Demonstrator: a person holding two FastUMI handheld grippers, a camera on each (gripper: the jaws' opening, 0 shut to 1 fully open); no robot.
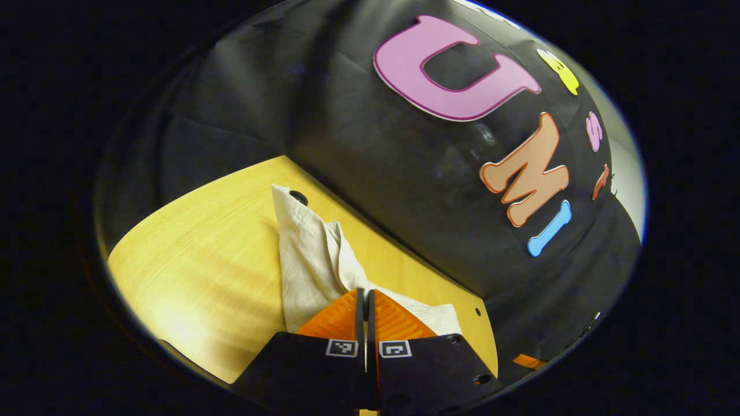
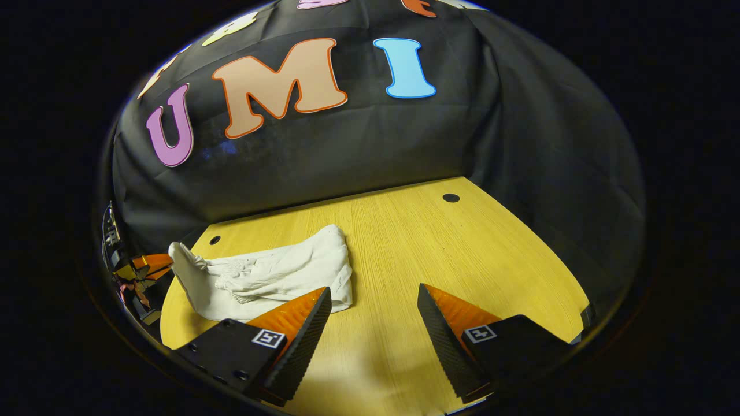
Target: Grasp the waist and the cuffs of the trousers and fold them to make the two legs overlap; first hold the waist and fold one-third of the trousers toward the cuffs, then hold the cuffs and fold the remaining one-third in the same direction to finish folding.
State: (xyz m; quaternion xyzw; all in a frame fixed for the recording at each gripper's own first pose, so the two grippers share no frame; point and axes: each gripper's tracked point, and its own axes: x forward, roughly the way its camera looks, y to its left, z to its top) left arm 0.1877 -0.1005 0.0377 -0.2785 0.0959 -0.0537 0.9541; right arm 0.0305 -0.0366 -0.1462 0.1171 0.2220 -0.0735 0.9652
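In the left gripper view, the left hand-held gripper (image 1: 365, 300) is clenched, its two fingers pressed together on a pinch of the cream-white cloth trousers (image 1: 309, 254). From that pinch the fabric stretches away in a creased, tapering band across the yellow wood-grain surface (image 1: 202, 248), its far end touching a small round dark hole (image 1: 299, 197) near the surface's back edge. Another fold of the fabric shows just to the right of the fingers.

In the right gripper view, the right hand-held gripper (image 2: 374, 306) is released, its fingers spread wide apart above bare surface (image 2: 462, 248) and grasping nothing. The trousers (image 2: 272, 277) lie bunched and wrinkled on the left part of the surface, near the black cloth wall, with their near edge just beside this gripper's left finger (image 2: 300, 329). The left end of the garment is raised towards the left hand-held gripper (image 2: 151, 263), seen far off at the left rim. Two round dark holes sit near the back edge, one (image 2: 215, 240) close to the trousers and one (image 2: 451, 197) well apart to the right.
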